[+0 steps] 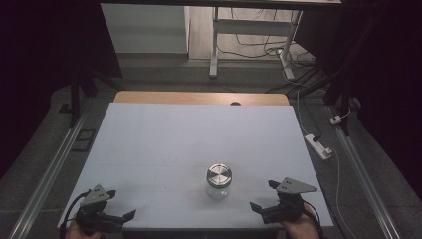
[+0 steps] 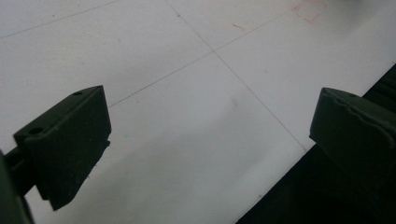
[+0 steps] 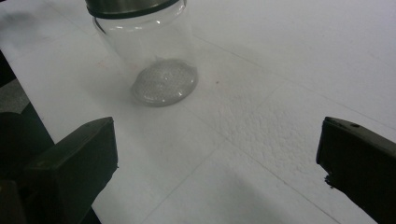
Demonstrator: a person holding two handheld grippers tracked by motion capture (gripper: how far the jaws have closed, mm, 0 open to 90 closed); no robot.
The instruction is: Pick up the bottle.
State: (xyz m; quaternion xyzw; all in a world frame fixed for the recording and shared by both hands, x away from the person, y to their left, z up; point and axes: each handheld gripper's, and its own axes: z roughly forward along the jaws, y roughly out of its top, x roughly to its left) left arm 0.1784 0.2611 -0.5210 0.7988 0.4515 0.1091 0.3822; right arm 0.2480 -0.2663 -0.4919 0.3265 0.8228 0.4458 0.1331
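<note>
Glass jar with metal lid stood upright on table. Left gripper and right gripper were both released, holding nothing.

jar upright, lidded | left gripper, right gripper spread, flanking

jar top cut off, lid partly seen

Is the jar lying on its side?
No, the jar stands upright on the white table, with its metal lid on top facing up.
</note>
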